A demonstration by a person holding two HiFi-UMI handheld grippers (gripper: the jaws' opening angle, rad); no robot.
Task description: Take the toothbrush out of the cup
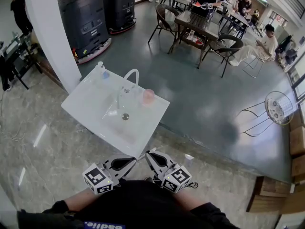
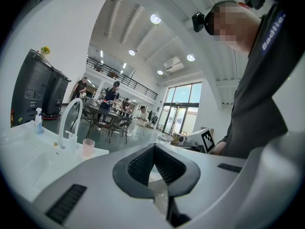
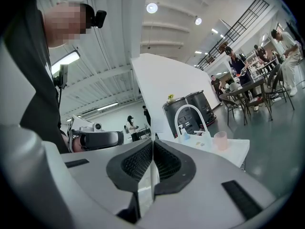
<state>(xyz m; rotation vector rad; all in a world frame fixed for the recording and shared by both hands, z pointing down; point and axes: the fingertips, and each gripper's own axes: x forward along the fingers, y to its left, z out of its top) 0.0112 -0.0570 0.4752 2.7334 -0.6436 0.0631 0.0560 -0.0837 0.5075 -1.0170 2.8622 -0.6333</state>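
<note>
Left gripper [image 1: 132, 160] and right gripper [image 1: 149, 153] held low, close before torso, side by side, roughly level, tips angled toward each other. Both jaw pairs pressed together, nothing between. Left forearm [image 1: 75, 202] and right forearm [image 1: 196, 202] bent inward.

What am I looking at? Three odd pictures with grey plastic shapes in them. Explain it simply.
No robot: a person holds a two-jaw gripper in each hand. The downward picture comes from a camera on their head; it shows the left gripper and right gripper near their body. The other two come from cameras riding on each gripper, looking along its jaws. Both pairs of jaws are shut and empty. Ahead stands a white sink counter with a faucet, a pink cup and a pump bottle. I can't make out a toothbrush.
</note>
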